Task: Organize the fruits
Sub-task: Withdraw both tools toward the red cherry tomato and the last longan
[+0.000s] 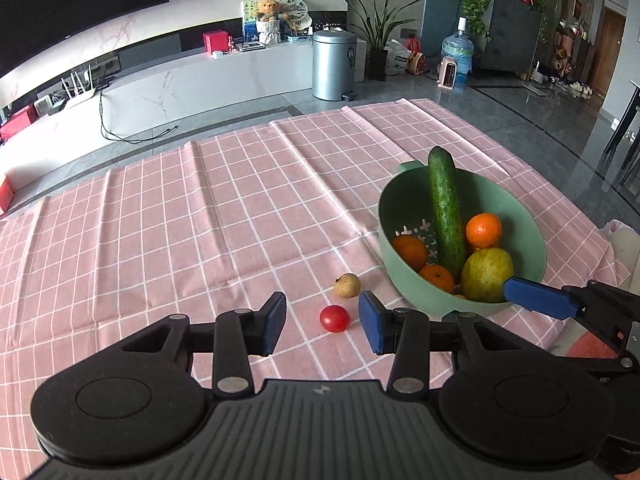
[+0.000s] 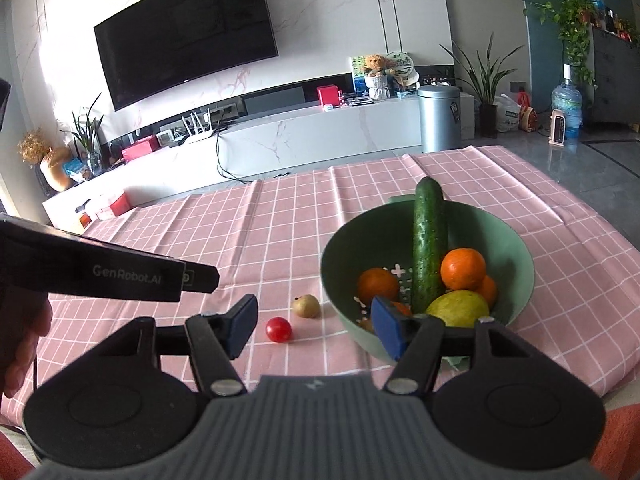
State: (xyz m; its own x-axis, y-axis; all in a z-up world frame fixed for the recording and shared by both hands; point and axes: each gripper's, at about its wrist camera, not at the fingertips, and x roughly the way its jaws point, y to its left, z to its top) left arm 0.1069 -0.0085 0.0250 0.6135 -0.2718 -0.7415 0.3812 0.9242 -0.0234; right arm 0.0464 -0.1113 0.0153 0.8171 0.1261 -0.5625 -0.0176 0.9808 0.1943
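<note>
Pink checked tablecloth (image 1: pixel 200 208) covers the table; green colander bowl (image 1: pixel 532 236) sits toward the right side and holds a cucumber (image 1: pixel 445 208) leaning on the far rim, several oranges (image 1: pixel 483 230) and a yellow-green pear (image 1: pixel 486 274). Two items lie loose on the cloth just left of the bowl: a cherry tomato (image 1: pixel 335 318) and, just beyond it, a small brownish fruit (image 1: pixel 347 285), kind unclear; the two sit close together, contact not resolvable. Left gripper (image 1: pixel 322 324): fingers partly open, nothing held, the tomato framed in the gap between them but above the cloth, not touching the pads. Right gripper (image 2: pixel 316 326): fingers partly open, empty, one finger in front of the bowl's near wall. Judgement: most produce is already collected; the step in hand is the approach to the two stragglers. Next move calls for lowering the left fingers around the tomato, closing gently since it may roll or bruise, then lifting it over the rim.
</note>
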